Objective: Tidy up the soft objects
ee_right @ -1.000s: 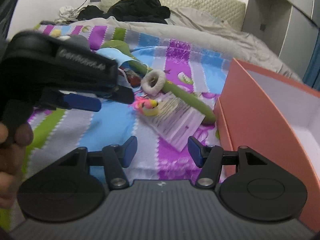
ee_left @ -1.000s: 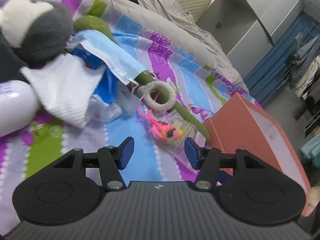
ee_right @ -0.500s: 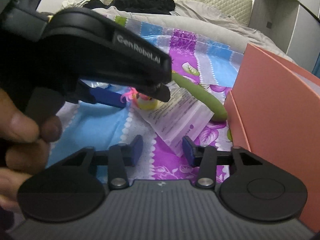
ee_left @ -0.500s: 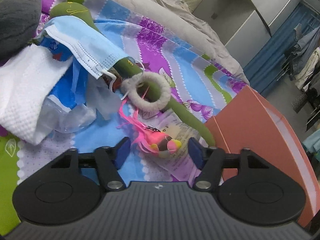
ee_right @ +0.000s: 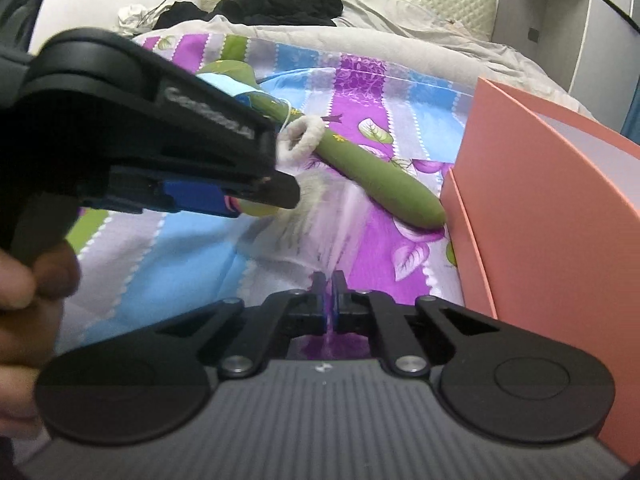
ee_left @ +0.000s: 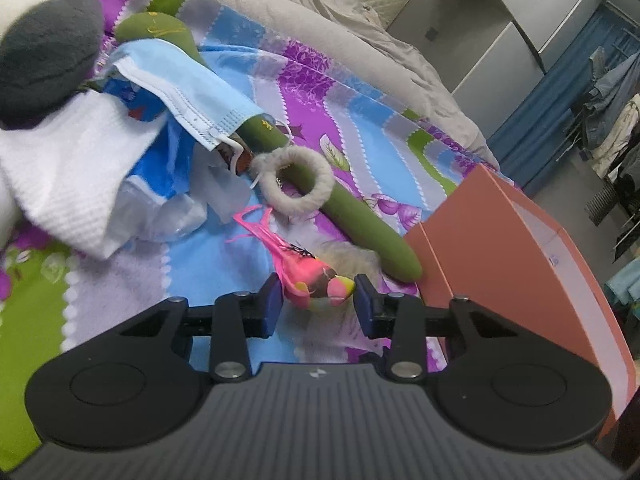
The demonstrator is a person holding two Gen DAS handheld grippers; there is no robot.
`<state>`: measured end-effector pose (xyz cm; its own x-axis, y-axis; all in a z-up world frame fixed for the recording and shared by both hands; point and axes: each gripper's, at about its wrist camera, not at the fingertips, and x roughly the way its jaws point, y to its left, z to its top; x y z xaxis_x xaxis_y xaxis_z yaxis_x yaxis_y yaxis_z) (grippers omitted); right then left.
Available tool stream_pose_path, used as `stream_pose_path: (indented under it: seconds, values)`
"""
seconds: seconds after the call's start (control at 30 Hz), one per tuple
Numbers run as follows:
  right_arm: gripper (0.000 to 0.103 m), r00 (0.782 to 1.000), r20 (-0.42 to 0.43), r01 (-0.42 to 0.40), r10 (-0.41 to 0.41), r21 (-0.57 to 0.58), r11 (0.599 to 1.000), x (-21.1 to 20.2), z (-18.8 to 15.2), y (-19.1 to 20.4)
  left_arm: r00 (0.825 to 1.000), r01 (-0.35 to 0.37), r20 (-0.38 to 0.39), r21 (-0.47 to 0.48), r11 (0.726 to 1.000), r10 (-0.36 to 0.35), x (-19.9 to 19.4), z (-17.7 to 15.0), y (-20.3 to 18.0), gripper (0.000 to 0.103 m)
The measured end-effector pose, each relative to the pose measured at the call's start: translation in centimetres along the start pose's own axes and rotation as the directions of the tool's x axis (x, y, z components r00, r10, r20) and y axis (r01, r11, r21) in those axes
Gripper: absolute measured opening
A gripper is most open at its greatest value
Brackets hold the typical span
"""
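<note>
Left wrist view: my left gripper (ee_left: 315,300) is closing its fingers around the pink toy bird (ee_left: 308,274) lying on the striped bedspread (ee_left: 240,264); whether the pads touch it, I cannot tell. My right gripper (ee_right: 329,298) has its fingers pinched on a blurred clear packet (ee_right: 320,216), half hidden behind the left one, beside the orange box (ee_right: 540,208).

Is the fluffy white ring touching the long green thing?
Touching. The left wrist view shows the fluffy white ring looped around the long green plush, resting on it.
</note>
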<state>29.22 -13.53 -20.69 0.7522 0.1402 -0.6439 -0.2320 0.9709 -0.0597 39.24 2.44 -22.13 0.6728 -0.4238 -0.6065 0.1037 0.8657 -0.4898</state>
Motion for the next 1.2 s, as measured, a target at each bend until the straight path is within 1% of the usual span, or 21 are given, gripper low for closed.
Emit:
stream_pose_path:
  seconds: [0.13, 0.3, 0.43, 0.6, 0.67, 0.73, 0.93, 1.07, 1.2]
  values:
    - [0.005, 1.0, -0.015, -0.011, 0.011, -0.011, 1.0, -1.7, -0.6, 0.4, 1.0, -0.008, -0.013, 0.019, 1.0, 0.008, -2.6, -0.6, -0.6, 0.044]
    - [0.005, 1.0, -0.011, -0.006, 0.005, -0.023, 1.0, -4.5, -1.2, 0.7, 1.0, -0.013, -0.019, 0.033, 0.999, 0.014, -6.1, -1.4, -1.1, 0.044]
    - [0.005, 1.0, -0.003, -0.011, 0.011, -0.048, 0.999, -6.9, -1.6, 1.3, 0.996, -0.058, -0.064, 0.079, 0.995, 0.063, -8.6, -2.6, -1.8, 0.044]
    - [0.005, 1.0, -0.017, -0.024, 0.023, -0.069, 0.997, -9.7, -2.2, 1.6, 0.991, -0.097, -0.084, 0.074, 0.993, 0.104, -12.0, -4.3, -1.8, 0.044]
    - [0.005, 0.999, -0.017, -0.029, 0.027, -0.085, 0.996, -10.7, -2.4, 1.8, 0.99, -0.099, -0.091, 0.067, 0.993, 0.105, -13.1, -5.3, -1.8, 0.044]
    - [0.005, 0.999, -0.021, -0.033, 0.031, -0.097, 0.995, -11.9, -2.7, 1.8, 0.99, -0.094, -0.101, 0.047, 0.994, 0.099, -13.9, -6.4, -1.7, 0.044]
    - [0.005, 0.998, -0.058, -0.038, 0.032, -0.106, 0.994, -14.2, -4.3, 1.2, 0.985, -0.104, -0.136, 0.029, 0.994, 0.107, -15.7, -9.5, -2.0, 0.044]
    - [0.005, 0.993, -0.11, -0.039, 0.031, -0.072, 0.997, -14.9, -6.1, 0.5, 0.98, -0.108, -0.163, 0.064, 0.992, 0.117, -16.4, -11.0, -2.5, 0.044]
    - [0.005, 0.991, -0.13, -0.038, 0.036, -0.014, 0.999, -15.3, -7.1, -0.4, 0.975, -0.103, -0.189, 0.086, 0.991, 0.118, -16.2, -11.9, -2.6, 0.044]
